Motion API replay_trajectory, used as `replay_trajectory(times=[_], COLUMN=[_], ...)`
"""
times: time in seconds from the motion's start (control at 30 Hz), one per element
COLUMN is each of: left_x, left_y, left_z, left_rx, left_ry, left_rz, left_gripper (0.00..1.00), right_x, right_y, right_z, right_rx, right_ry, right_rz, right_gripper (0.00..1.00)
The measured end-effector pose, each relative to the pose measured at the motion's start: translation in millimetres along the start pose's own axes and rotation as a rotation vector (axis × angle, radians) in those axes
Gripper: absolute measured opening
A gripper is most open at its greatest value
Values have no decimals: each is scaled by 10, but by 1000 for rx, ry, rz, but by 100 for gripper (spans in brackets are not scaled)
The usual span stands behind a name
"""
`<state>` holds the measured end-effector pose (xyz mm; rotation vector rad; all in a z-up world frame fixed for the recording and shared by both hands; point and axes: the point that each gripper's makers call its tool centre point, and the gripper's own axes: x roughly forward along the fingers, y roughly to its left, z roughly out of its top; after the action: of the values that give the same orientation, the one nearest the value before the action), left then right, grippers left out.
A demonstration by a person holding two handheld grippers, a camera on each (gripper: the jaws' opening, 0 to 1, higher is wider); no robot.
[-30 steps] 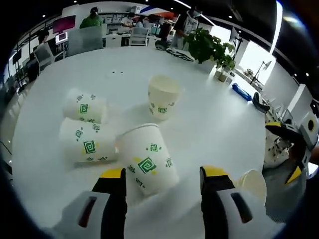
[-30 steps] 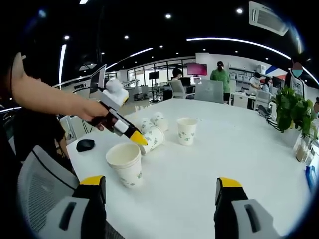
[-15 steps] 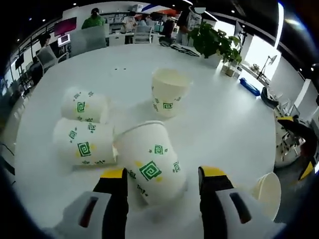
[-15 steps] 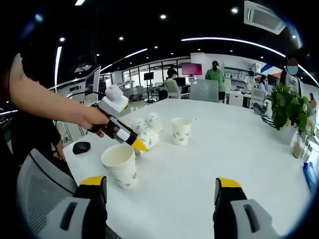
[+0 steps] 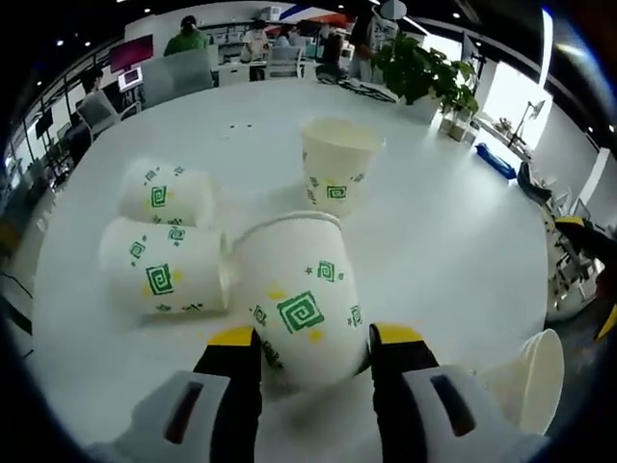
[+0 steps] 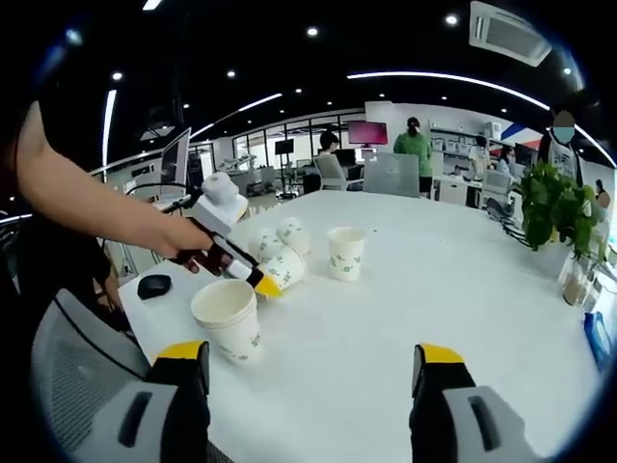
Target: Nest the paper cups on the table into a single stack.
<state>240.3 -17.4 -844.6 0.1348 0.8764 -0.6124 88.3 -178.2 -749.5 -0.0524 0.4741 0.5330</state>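
Now my left gripper (image 5: 313, 352) has pushed in closer than it was a second ago, and the fallen cup (image 5: 299, 294) lying on its side sits right between the yellow tips. The jaws have narrowed around its lower body and look to be touching it on both sides, though I cannot tell whether they are truly clamped yet. That puts me at the start of the first pick-up, by my reckoning.

Two more toppled cups (image 5: 164, 275) lie just to the left of it, one nearer and one farther, both on the white table (image 5: 453, 222). An upright cup (image 5: 337, 174) stands farther off, and another upright cup (image 6: 227, 318) stands near the table's edge, just beside my left gripper (image 6: 260, 283) as seen from the right gripper view.

My right gripper (image 6: 308, 371) hangs back over the near part of the table, jaws wide apart and holding nothing, much as it did before.

Nothing is nested yet; all five cups lie or stand singly.
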Motion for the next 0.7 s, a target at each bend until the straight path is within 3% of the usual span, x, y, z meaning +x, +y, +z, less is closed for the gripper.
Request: replay_trajectory(times=[0.33,0.7], left_x=[-61,-267], left_y=[38,-10], left_z=[-36,77], left_rx=[10,23], left_ry=[2,-60], left_rz=[13,22], left_gripper=[39,38], right_x=[-8,-3], right_y=[5,32], right_z=[14,22], right_rx=[-1,-9], right_ry=[-3,-11], right_rz=[-1,13], right_gripper=[87,87])
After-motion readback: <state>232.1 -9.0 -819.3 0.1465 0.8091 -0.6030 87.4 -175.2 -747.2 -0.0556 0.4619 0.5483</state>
